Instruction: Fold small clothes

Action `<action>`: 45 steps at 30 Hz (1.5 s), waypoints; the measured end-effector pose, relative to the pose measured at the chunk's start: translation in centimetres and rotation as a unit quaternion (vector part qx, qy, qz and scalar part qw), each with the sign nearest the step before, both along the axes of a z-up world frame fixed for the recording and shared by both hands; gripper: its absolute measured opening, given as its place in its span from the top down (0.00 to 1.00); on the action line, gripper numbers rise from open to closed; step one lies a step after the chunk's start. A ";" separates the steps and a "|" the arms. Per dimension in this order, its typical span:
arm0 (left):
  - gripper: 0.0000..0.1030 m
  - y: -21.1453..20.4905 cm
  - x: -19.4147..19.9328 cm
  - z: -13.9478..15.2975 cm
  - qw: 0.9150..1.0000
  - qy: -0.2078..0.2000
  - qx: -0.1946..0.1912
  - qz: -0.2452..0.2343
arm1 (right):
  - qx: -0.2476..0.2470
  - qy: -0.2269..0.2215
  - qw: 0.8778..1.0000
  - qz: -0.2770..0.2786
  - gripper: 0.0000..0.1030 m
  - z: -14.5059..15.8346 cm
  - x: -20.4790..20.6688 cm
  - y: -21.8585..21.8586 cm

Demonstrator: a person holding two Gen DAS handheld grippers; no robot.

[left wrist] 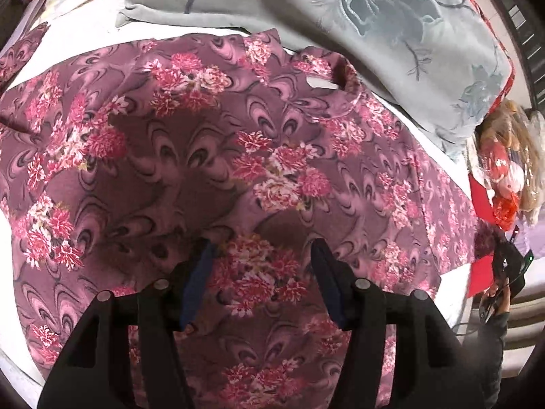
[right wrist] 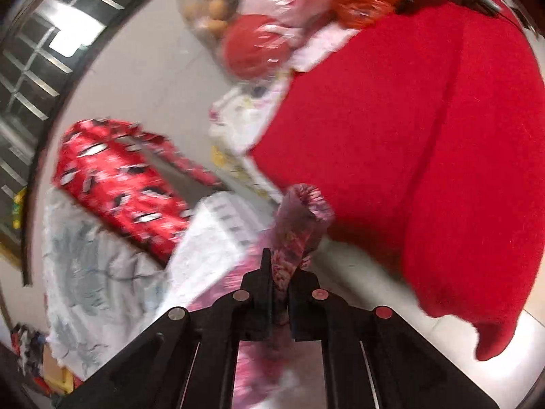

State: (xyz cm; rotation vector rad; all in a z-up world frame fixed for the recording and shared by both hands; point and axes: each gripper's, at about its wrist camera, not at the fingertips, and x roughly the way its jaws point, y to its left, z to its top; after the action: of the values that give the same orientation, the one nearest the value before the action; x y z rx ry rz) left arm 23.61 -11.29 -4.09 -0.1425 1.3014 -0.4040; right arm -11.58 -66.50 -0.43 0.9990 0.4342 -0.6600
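Note:
A purple floral garment (left wrist: 211, 156) lies spread on a white bed sheet (left wrist: 85, 39), its neckline (left wrist: 340, 81) toward the far right. My left gripper (left wrist: 260, 255) is open and empty, its fingers just above the cloth's middle. My right gripper (right wrist: 281, 266) is shut on a bunched edge of the purple floral garment (right wrist: 299, 225), lifted off the bed; this view is blurred. The right gripper also shows small at the right edge of the left wrist view (left wrist: 507, 272).
A grey flowered pillow (left wrist: 357, 34) lies behind the garment. A red cloth (right wrist: 408, 153) fills the right of the right wrist view. A plastic-wrapped plush toy (right wrist: 272, 17), a red patterned cloth (right wrist: 119, 184) and a window grille (right wrist: 37, 54) stand beyond.

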 end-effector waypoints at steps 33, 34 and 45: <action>0.44 12.3 1.4 1.9 0.990 0.030 -0.136 0.032 | -0.030 0.055 0.881 0.469 0.80 0.6 27.2 48.0; 0.44 12.2 1.3 1.8 0.989 0.034 -0.141 0.031 | -0.021 0.064 0.876 0.477 0.72 -0.1 27.0 48.8; 0.28 5.2 1.4 -0.6 0.986 0.077 -0.150 0.013 | -0.012 0.040 0.910 0.412 0.49 1.3 15.9 40.6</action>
State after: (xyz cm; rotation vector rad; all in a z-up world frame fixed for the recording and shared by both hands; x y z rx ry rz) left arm 24.98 -6.10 -4.65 -0.4506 1.3835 -0.5744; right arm 4.34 -25.85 0.87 0.6705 0.8512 0.0619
